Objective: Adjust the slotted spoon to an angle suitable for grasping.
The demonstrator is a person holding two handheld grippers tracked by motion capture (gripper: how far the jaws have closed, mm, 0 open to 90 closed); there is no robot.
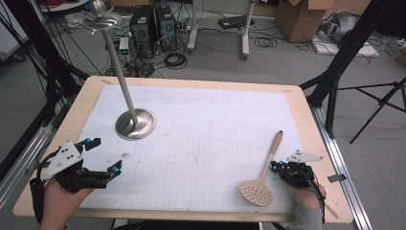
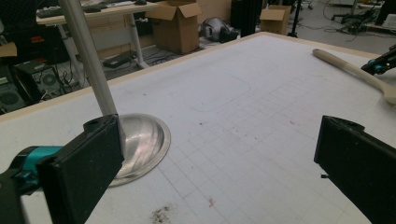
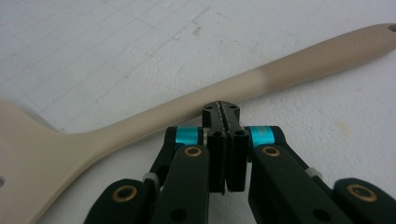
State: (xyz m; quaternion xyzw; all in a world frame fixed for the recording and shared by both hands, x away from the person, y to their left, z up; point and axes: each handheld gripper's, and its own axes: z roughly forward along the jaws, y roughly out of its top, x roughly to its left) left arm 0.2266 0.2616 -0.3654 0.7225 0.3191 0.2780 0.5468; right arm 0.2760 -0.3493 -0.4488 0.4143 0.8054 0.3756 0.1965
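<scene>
Lying just ahead of our right gripper, whose jaws were pressed together, the spatula ran crosswise; our left gripper sat spread, well apart.

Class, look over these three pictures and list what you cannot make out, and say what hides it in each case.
- Slotted spoon, right gripper view: its head is cut off by the left edge, and the shut right gripper covers part of the handle.
- Metal stand, left gripper view: its top is cut off by the upper edge, and the open left gripper's left finger hides part of the base.
- Floor clutter, high view: too small to identify.
</scene>
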